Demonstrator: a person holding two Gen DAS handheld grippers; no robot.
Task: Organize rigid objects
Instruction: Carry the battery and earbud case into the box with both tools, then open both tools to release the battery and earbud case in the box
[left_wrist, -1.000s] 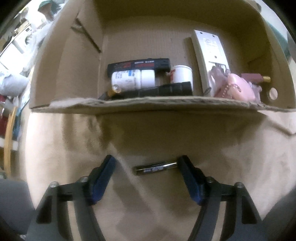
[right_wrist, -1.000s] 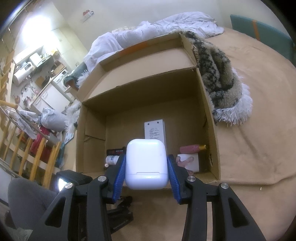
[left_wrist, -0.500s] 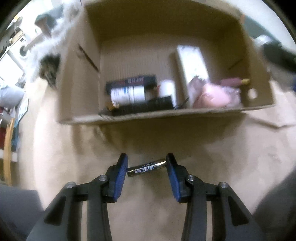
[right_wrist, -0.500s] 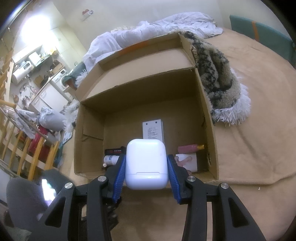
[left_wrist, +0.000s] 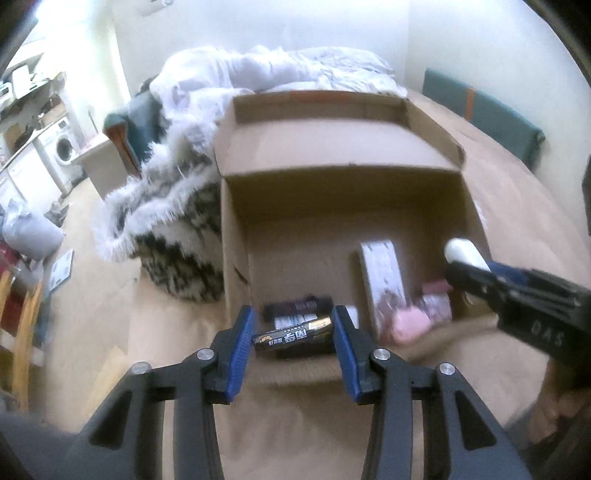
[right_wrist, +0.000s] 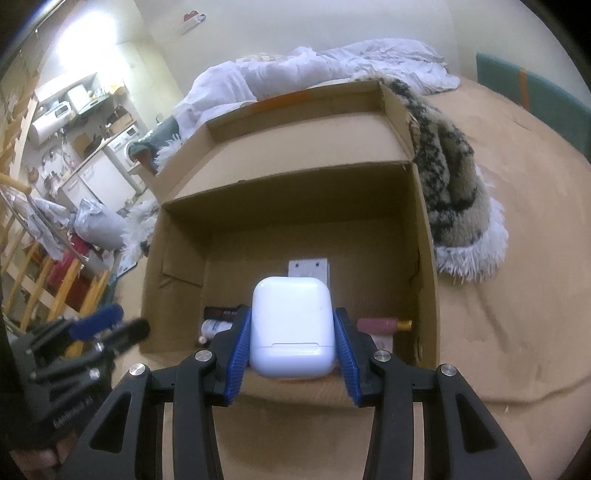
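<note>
My left gripper (left_wrist: 293, 334) is shut on a black and gold battery (left_wrist: 293, 334), held crosswise above the near wall of the open cardboard box (left_wrist: 229, 258). My right gripper (right_wrist: 291, 332) is shut on a white earbud case (right_wrist: 291, 325), held just above the box's (right_wrist: 424, 258) near wall. It also shows at the right of the left wrist view (left_wrist: 517, 291). Inside the box lie a white remote (left_wrist: 382, 273), a black item (left_wrist: 297, 306), a white bottle (right_wrist: 214, 326), a pink object (left_wrist: 410, 323) and a pink tube (right_wrist: 378, 325).
The box stands on a tan bedcover (right_wrist: 517, 295). A furry black-and-white blanket (left_wrist: 166, 221) lies beside the box. White bedding (right_wrist: 314, 70) is piled behind it. A kitchen area with a washing machine (left_wrist: 61, 151) is at the far left.
My left gripper closed on the battery on the bedcover and lifted it up to the box's near wall. My right gripper stayed shut on the earbud case and shifted slightly over the box.
</note>
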